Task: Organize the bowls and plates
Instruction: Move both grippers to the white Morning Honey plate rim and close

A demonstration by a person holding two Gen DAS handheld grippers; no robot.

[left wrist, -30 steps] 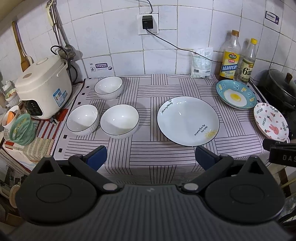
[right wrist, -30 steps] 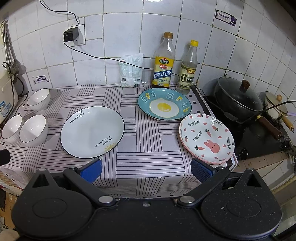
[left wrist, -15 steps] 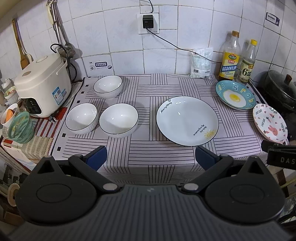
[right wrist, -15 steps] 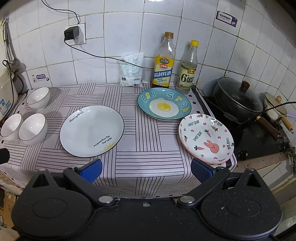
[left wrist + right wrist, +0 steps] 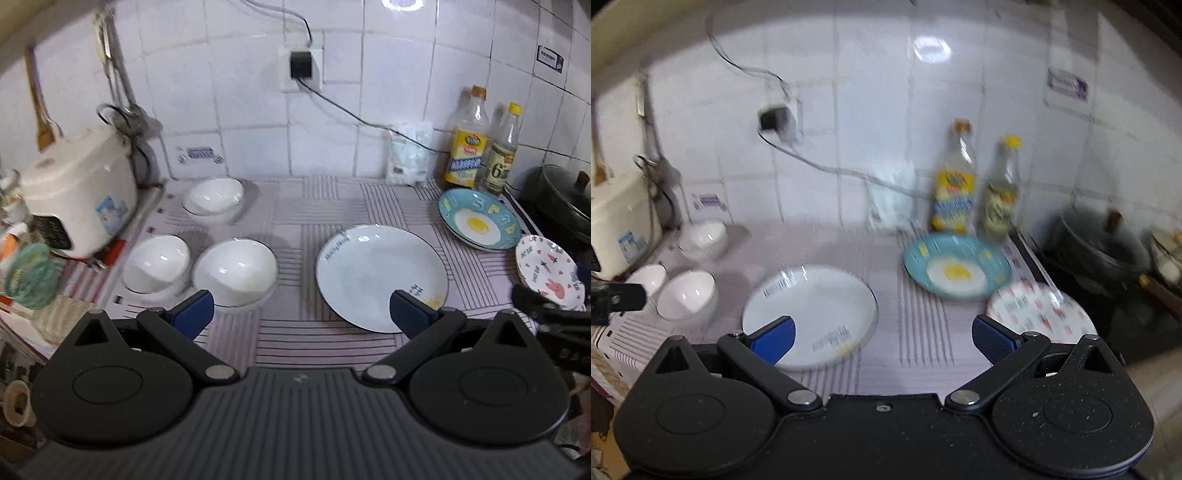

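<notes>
Left claw (image 5: 301, 310) is hanging wide open, gripping nothing, low over the striped surface (image 5: 325, 343). Nearest white bowl (image 5: 235, 275) is sitting just beyond its left fingertip, at 11 o'clock. A second bowl (image 5: 157, 264) is sitting just beside that one, at 10 o'clock; I cannot tell if they touch. A third bowl (image 5: 214, 197) is standing apart, farther back near the wall. Large white plate (image 5: 382, 277) is lying at 1 o'clock, the right fingertip overlapping its near rim in view.

Right claw (image 5: 882, 338) is also gaping open and empty. The white plate (image 5: 812, 314) is lying under its left fingertip at 11 o'clock; the rabbit-print plate (image 5: 1041, 314) is lying just past its right fingertip at 1 o'clock. Egg-print blue plate (image 5: 956, 271) is sitting at 12 o'clock, with two bottles (image 5: 955, 181) standing behind it against the tiles.

Nothing is standing between either claw and the dishes.

Left view is showing the rice cooker (image 5: 79, 195) whole at 9 o'clock. Right view, heavily blurred, is showing the dark lidded pot (image 5: 1102, 245) more fully.
</notes>
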